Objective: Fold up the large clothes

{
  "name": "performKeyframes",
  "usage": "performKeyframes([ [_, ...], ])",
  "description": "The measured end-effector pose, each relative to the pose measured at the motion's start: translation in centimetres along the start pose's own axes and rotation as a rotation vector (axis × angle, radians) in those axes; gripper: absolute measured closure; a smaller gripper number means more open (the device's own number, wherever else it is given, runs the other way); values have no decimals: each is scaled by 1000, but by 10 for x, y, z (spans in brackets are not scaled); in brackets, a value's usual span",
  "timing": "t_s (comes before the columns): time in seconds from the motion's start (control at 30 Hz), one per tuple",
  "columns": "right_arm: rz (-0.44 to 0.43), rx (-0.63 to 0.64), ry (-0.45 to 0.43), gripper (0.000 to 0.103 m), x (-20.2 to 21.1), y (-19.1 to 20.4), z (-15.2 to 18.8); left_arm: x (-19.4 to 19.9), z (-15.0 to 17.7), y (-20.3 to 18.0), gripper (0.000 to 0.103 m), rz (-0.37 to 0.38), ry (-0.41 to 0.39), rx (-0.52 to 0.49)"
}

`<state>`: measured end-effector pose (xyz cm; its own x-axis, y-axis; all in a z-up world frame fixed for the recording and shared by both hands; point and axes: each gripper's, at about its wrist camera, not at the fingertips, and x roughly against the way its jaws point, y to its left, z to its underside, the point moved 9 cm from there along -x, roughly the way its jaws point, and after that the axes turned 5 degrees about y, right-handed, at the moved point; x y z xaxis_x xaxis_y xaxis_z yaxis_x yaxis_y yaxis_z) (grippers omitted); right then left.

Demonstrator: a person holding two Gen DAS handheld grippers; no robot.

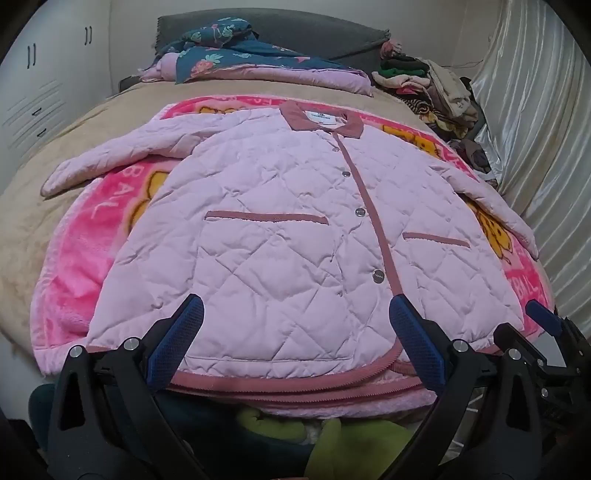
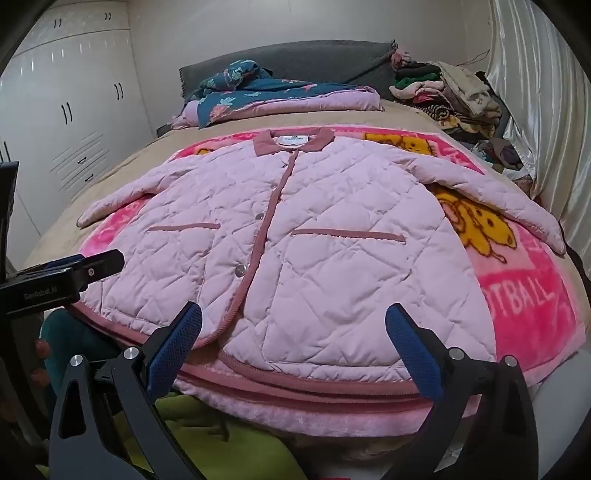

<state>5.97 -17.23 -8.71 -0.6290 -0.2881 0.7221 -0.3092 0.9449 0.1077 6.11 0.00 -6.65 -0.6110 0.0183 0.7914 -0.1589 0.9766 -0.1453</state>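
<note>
A light pink quilted jacket with a darker pink collar, trim and snap buttons lies flat, front up, on a bright pink cartoon blanket. Both sleeves spread outward. It also shows in the right wrist view. My left gripper is open and empty, just in front of the jacket's bottom hem, left of the button line. My right gripper is open and empty, before the hem on the jacket's right half. The right gripper shows at the left wrist view's right edge; the left gripper shows at the right wrist view's left edge.
The blanket covers a beige bed. A folded blue floral quilt and a dark headboard are at the far end. A heap of clothes sits far right by a shiny curtain. White wardrobes stand left.
</note>
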Motion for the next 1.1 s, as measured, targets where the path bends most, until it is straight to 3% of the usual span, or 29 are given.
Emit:
performKeyframes([
  [1.1, 0, -5, -21, 4, 7, 3, -5, 5, 0, -4, 9, -5, -13, -10],
])
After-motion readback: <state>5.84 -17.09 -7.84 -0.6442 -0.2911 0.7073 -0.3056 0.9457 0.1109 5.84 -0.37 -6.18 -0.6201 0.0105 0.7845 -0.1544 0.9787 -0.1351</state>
